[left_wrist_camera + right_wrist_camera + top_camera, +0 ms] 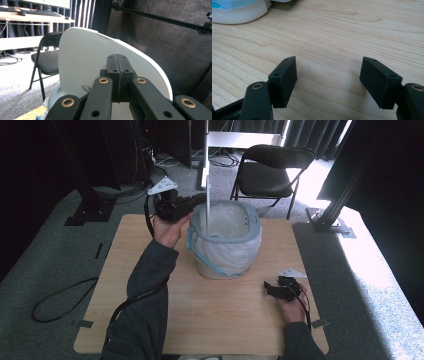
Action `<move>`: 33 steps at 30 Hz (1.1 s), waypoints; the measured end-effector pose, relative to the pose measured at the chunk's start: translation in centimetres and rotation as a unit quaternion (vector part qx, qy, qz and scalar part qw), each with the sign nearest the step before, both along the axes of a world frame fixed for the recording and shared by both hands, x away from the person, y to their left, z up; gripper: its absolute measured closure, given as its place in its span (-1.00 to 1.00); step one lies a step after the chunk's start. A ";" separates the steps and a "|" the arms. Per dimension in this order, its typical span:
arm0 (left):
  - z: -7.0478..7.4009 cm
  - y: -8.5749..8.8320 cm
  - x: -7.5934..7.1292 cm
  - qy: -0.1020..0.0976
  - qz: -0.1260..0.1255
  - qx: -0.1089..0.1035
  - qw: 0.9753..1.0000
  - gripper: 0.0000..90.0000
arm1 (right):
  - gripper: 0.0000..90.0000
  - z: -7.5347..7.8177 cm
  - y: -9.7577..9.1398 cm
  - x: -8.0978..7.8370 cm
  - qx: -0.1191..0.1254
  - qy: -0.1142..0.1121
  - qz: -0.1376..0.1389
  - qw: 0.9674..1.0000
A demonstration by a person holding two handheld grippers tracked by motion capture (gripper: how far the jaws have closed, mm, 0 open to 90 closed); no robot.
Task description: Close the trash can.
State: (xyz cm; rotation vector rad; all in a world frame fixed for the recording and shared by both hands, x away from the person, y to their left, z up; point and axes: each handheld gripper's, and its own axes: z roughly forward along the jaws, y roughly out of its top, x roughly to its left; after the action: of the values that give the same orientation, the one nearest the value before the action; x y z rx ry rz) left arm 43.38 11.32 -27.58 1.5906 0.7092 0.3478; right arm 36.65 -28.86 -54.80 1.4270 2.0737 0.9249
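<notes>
Opening the bin (pixel 252 227), by the look of it, and nearly there

Stands at the far middle of the table (pixel 210 320), lined with a white bag (pixel 227 252) turned down over the rim and hanging outside the wall

Done, judging from the high view: lid (pixel 207 205) swung up to about vertical at the bin's left side, mouth laid open, liner on show inside

Left gripper (pixel 200 200) up at the lid, level with its upper half; jaws pressed flat together in the left gripper view, nothing visible between them, white face of the lid right behind the tips. Looks more like propping or pushing than pinching, though impossible to tell whether touching the lid or just short of it

Right gripper (pixel 328 77) low over bare wood at the near right, well apart from the bin; jaws spread wide, holding nothing

Left to do, probably: either letting the lid rest open or taking it further back, then bringing in the idle right gripper for whatever follows at the bag or the bin. Nothing to drop in anywhere on the table
</notes>
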 end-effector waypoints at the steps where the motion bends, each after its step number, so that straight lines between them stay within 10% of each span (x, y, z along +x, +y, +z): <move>1: 0.0 -0.1 0.0 0.000 -0.002 0.002 1.000 1.00 | -0.36 0.0 0.0 0.0 0.000 0.000 0.000 1.000; 33: -2.0 -4.0 1.1 0.024 -0.022 0.043 0.999 1.00 | -0.36 0.0 0.1 -0.1 0.000 0.000 0.001 1.000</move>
State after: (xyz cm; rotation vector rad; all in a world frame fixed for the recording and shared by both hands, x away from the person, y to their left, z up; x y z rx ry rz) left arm 44.51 7.34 -29.63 1.6983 0.7035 0.3128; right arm 36.58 -28.79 -54.79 1.4260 2.0748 0.9260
